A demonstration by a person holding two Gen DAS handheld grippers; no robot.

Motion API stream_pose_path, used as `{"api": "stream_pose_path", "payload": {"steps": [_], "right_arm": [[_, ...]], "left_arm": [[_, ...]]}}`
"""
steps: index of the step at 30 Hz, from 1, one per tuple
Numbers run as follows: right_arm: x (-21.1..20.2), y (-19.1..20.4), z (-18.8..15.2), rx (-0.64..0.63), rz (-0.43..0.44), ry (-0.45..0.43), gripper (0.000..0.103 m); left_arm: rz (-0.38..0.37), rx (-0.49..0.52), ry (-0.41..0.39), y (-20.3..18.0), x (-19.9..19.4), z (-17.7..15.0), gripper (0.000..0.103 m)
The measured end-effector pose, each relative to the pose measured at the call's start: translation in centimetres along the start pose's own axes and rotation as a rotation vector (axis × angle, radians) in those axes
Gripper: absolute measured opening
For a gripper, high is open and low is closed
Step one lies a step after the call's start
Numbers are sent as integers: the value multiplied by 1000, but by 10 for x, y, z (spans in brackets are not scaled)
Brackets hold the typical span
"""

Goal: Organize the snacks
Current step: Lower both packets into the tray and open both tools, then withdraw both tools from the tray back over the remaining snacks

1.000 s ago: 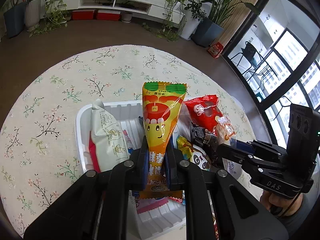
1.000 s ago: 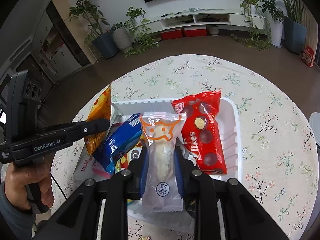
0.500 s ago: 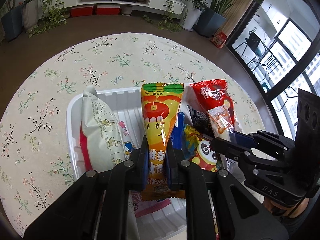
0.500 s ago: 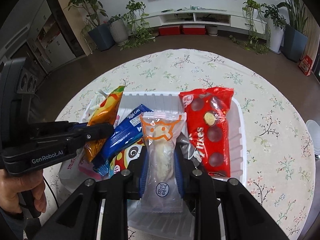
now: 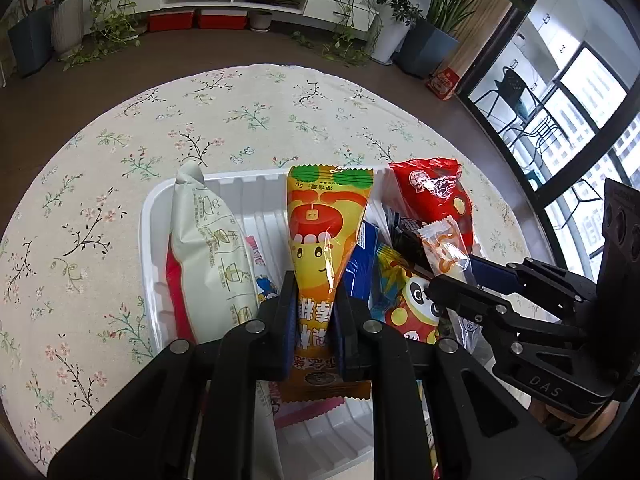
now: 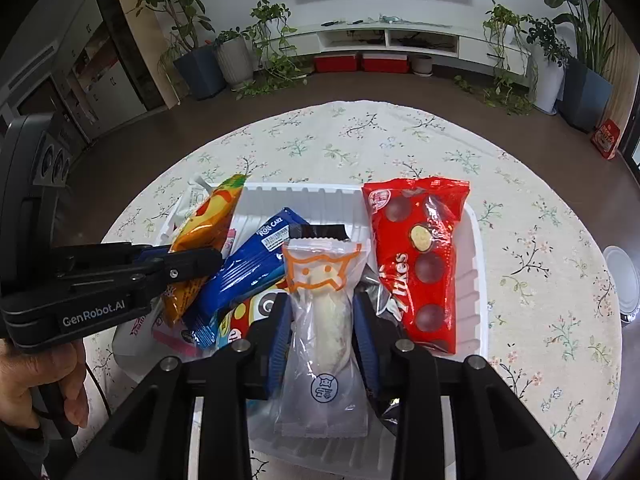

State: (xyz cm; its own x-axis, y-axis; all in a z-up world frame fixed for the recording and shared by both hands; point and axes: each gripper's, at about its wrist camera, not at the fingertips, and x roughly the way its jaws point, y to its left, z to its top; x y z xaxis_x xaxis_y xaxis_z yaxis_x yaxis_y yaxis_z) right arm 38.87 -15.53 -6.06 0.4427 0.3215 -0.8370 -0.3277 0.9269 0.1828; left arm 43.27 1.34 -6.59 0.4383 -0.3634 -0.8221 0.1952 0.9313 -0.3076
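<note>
Floral cloth covers the round tabletop [image 5: 248, 120], plants lining the wall behind; left tongs [image 5: 313, 308] clamp the orange triangular packet [image 5: 324, 232] near its base, upright over the white tray [image 5: 149, 240], likely to slot it into the tray's bare middle; right tongs [image 6: 322, 312] pinch the clear bun packet [image 6: 323, 304] likewise above the tray's near edge, beside the red chocolate bag [image 6: 420, 256] and blue roll cake [image 6: 244, 272] lying in the tray.

Tray [image 6: 478, 264]: white ribbed plastic, smooth, slightly glossy. In the tray, red packet [image 6: 416, 256] and orange packet [image 5: 324, 232]: glossy film; clear wrapper [image 6: 320, 320]: transparent crinkled plastic. Under the tray, tablecloth [image 5: 248, 112]: matt floral cloth.
</note>
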Motion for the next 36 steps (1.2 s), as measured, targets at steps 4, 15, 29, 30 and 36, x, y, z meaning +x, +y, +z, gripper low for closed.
{"api": "stream_pose_path", "payload": {"steps": [4,15,29,30,36], "right_arm": [[-5,0,-2,2,-3,-4,37],[-17,-4,-7,17,-17,-34,51],[-39,-11,-17,63,9,-95,67],[-42,-12,-18,68,14,-99,69],[-69,-22,-27,98,42,-158,78]], "left_arm": [[10,12,-6,-3,-1,-1,26],[-1,43,-36,-14,-7,0,62],[-17,41,-92,-16,-31,-13,73],[-20,41,-99,-17,-35,-14,78],[-42,65,-167,-25,-71,-30,98]]}}
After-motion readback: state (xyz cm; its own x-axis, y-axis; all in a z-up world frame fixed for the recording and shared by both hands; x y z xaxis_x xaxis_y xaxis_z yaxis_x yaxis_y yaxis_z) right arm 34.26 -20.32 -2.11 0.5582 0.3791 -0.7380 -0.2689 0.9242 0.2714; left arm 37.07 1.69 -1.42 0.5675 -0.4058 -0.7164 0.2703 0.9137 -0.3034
